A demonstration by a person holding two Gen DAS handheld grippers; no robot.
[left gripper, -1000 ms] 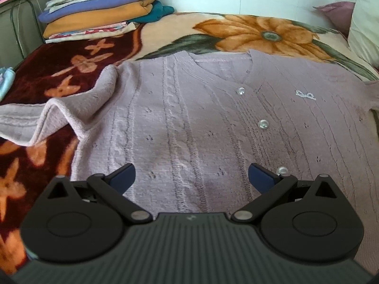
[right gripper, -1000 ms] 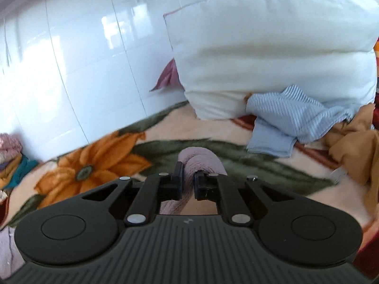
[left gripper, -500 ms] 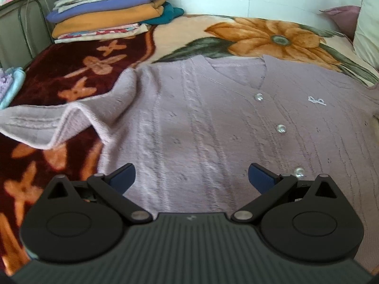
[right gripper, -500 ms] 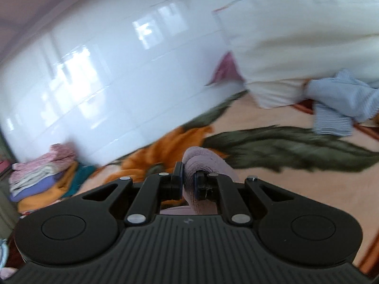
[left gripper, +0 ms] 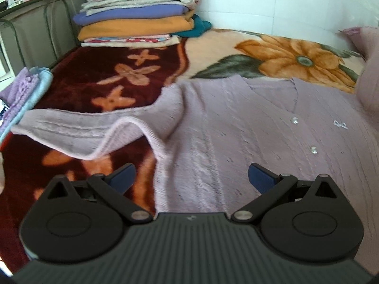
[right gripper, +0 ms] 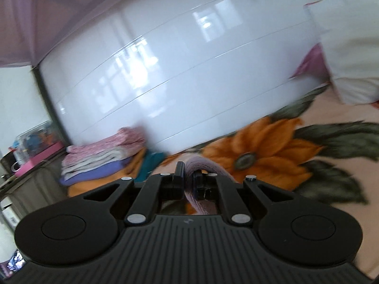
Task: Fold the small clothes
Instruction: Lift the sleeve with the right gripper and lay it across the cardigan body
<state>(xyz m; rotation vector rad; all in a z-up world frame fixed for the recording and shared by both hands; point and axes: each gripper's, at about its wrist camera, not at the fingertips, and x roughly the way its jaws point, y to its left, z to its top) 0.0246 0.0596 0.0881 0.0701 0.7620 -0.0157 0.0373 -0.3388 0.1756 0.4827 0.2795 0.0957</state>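
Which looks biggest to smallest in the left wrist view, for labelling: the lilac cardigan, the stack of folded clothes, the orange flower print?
1. lilac cardigan, nearest the camera, so partly inflated.
2. stack of folded clothes.
3. orange flower print, close to the stack in apparent size.

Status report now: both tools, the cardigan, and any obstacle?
Left tool open, above cardigan. Right tool shut on lifted sleeve. Other sleeve lies out on the blanket. No obstacle on cardigan.
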